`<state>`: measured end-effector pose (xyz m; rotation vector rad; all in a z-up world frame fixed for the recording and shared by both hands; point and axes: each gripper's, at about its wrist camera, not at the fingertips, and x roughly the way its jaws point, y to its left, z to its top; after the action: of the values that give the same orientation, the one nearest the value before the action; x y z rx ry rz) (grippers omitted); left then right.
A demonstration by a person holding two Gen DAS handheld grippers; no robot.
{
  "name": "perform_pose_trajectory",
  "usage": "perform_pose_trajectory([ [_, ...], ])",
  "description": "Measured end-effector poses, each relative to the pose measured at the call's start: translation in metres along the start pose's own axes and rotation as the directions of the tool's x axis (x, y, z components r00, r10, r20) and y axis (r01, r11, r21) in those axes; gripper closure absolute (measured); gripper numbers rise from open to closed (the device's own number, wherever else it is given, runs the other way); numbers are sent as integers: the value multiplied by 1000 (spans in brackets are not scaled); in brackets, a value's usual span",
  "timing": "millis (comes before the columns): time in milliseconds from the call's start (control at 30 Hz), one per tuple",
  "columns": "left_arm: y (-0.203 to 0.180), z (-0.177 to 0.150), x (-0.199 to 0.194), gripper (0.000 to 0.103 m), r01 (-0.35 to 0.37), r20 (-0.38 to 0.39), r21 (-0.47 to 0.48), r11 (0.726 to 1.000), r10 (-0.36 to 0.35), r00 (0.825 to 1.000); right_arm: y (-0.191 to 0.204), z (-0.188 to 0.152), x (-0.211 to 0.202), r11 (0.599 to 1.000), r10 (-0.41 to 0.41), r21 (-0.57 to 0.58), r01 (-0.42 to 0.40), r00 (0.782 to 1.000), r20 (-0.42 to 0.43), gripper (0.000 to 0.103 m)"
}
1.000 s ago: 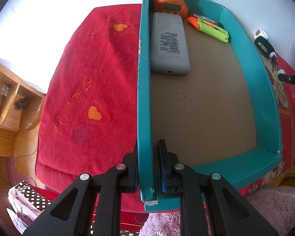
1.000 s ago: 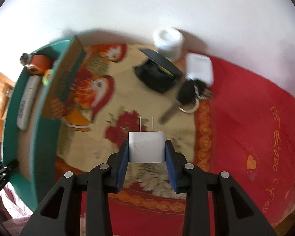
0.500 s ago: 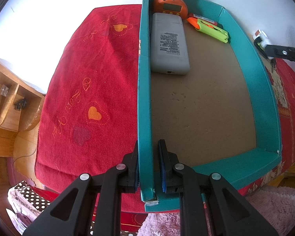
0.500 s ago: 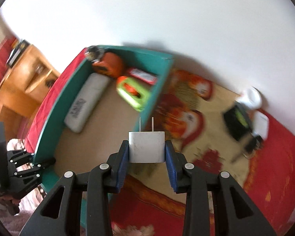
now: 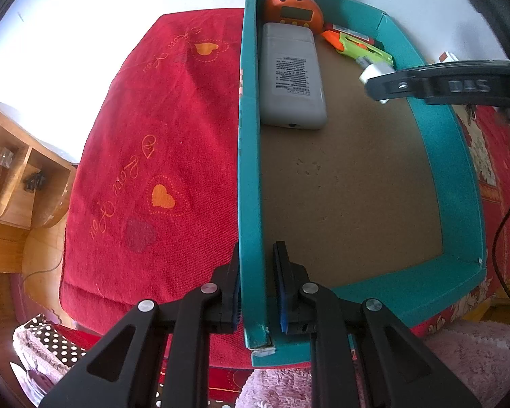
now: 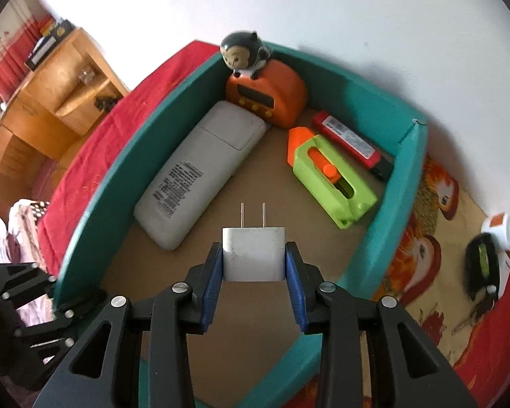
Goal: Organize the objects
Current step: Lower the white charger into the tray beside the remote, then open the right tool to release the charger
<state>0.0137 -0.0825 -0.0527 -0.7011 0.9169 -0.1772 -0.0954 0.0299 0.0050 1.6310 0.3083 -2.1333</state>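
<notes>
The right gripper (image 6: 254,258) is closed on a white plug adapter (image 6: 254,253), blue pads against its two flat sides, prongs pointing away from the camera. It hangs above the brown floor of the teal box (image 6: 95,200), over the bare stretch between the grey remote (image 6: 200,173) on one side and the green-and-orange cutter (image 6: 329,175) on the other. The left gripper (image 5: 256,287) is clamped on the box's near side wall close to the corner — one jaw outside, one inside — and steadies the box on the red cloth (image 5: 146,156).

Contents noted at the far end: an orange clock with a monkey figure (image 6: 265,91) on top, and a red flat item (image 6: 348,139) against the back wall. Outside the box, on the patterned cloth, a black case (image 6: 482,265), a white cup (image 6: 505,229) and keys (image 6: 477,312) remain to be sorted.

Assessment: the step in hand appears to be setting the adapter down inside. It should go well if the adapter is lowered onto the bare floor — clear of both neighbours — until it is on or just off the cardboard, and only then released; dropped from height it would likely tumble onto its prongs. The left grip should hold until release.
</notes>
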Motion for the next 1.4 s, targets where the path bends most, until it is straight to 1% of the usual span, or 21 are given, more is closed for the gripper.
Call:
perform_pose_trajectory([
  [167,5,-5,-1,90,0,3,-3,1000,0,1000,1,5,13,1000,-17,-10,17,1000,-25,67],
  [333,11,-9,-4,90,1,7,-7,1000,-1,1000,5,9,19,998,-60,-36,59,998,-27,67],
  [367,13,-12,-5,90,-6,35,-37,999,7,999,5,10,20,997,-64,-40,63,998,-27,67],
  [467,14,-13,-6,90,-6,37,-39,999,7,999,7,13,24,995,-77,-59,75,997,-25,67],
  [667,14,-13,-6,90,-6,43,-44,999,8,999,9,21,30,996,-70,-59,69,997,-17,67],
  [833,14,-21,-7,90,-6,47,-48,999,8,999,7,25,30,996,-71,-61,70,997,-12,67],
  [1133,16,-23,-9,90,-5,54,-53,999,7,999,6,26,30,996,-75,-57,74,997,-12,67],
  [1233,17,-25,-9,90,-5,56,-57,998,8,998,2,24,27,997,-68,-28,68,998,-2,64],
  [1300,19,-27,-9,90,-5,57,-57,998,8,998,-1,22,22,999,-49,-7,49,999,14,58],
  [1400,18,-28,-10,90,-5,61,-59,998,9,998,-3,19,12,999,-43,9,42,998,45,54],
])
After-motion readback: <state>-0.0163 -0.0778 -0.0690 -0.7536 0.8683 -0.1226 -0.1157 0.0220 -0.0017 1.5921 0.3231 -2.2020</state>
